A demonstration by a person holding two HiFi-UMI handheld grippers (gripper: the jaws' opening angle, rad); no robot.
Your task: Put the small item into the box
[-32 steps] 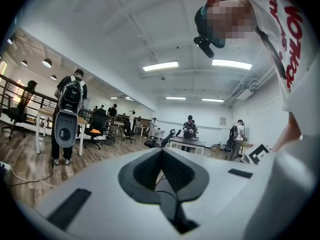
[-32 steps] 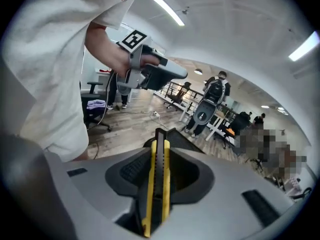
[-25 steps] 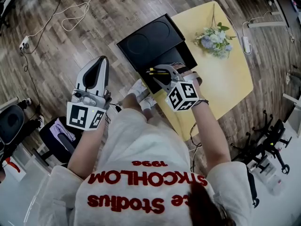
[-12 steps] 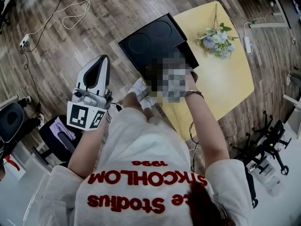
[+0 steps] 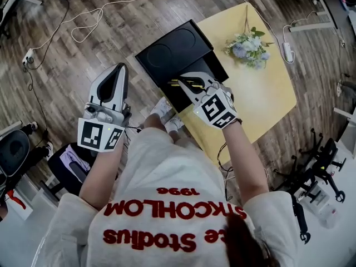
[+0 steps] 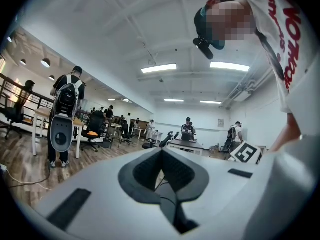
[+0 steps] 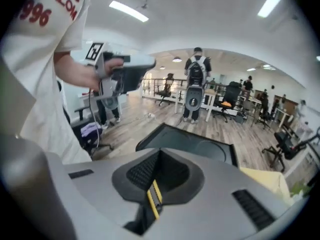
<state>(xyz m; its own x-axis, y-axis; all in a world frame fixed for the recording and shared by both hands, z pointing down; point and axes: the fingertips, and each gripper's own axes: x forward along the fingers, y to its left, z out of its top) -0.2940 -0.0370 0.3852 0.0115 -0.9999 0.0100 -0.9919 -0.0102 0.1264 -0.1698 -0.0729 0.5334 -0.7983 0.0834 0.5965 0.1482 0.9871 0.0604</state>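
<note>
A black box (image 5: 196, 71) stands open on the yellow table (image 5: 261, 96), its lid (image 5: 169, 50) folded back. My right gripper (image 5: 181, 83) hangs over the box's near left part and points down at it. Its jaws have just been closing. In the right gripper view they (image 7: 159, 156) are shut on a thin yellow and black item (image 7: 154, 200) that runs back between the pads. My left gripper (image 5: 115, 75) is held over the floor left of the table; in the left gripper view its pads (image 6: 161, 156) meet with nothing between them.
A bunch of pale flowers (image 5: 248, 44) lies on the table's far side. Cables (image 5: 83, 24) trail over the wooden floor. A black chair (image 5: 14, 149) stands at the left, dark stands (image 5: 311, 166) at the right. People and desks fill the room behind.
The right gripper has lifted a little and rolled over the box, its marker cube now tilted more to the right. The left gripper has kept still.
</note>
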